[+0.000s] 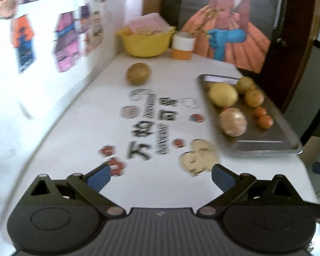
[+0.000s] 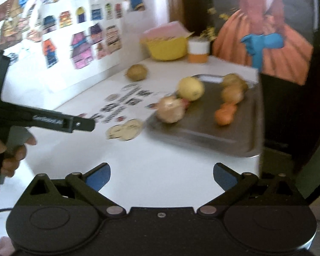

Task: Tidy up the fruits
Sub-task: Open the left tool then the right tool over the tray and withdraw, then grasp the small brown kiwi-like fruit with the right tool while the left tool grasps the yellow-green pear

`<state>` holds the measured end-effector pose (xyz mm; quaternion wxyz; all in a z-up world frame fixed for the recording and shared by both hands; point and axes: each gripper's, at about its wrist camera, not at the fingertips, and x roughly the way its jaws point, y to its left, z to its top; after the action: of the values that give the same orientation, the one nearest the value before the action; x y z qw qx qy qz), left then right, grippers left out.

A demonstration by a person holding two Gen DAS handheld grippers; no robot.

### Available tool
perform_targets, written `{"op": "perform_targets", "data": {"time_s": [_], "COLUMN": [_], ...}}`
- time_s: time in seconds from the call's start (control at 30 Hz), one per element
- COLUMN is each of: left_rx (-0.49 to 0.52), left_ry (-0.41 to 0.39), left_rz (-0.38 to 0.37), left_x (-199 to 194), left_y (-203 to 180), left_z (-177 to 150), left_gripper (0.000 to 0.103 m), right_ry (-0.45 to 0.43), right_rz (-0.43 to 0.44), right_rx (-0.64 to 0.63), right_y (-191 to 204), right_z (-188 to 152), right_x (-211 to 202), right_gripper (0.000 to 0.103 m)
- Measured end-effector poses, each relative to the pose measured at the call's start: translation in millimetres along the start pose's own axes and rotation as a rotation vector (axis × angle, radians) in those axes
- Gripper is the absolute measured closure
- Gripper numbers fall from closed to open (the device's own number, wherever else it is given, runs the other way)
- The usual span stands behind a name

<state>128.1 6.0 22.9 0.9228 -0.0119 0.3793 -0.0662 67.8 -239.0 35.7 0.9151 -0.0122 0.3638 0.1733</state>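
A: Fruits: do either gripper's fingers hold one?
B: No. The left gripper and right gripper are both spread wide, holding nothing, above the white surface.
A: So where's the fruit?
B: Mostly gathered on the metal tray; one brown fruit sits alone near the yellow bowl, likely next.

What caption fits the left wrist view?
Open left gripper faces a kiwi outside the fruit tray.
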Motion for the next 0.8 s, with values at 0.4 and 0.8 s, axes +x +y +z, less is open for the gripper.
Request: {"op": "perform_targets", "data": {"time_s": [0.4,0.8], "left_rx": [-0.032,-0.012], "left_ry": [-0.059,-0.213], "left_rz": [0.107,0.103], "left_x": [-33,-17], "left_y": [51,51], "left_z": [44,119], "left_gripper": [0.001,0.001], "right_ry": [-0.056,-0.028], "right_rz": [0.206,0.298], "right_rx": [-0.206,-0.045], "right_y": [68,62], "right_z": [97,283], "right_x": [-18,11], "right_gripper": [0.001,0.001]}}
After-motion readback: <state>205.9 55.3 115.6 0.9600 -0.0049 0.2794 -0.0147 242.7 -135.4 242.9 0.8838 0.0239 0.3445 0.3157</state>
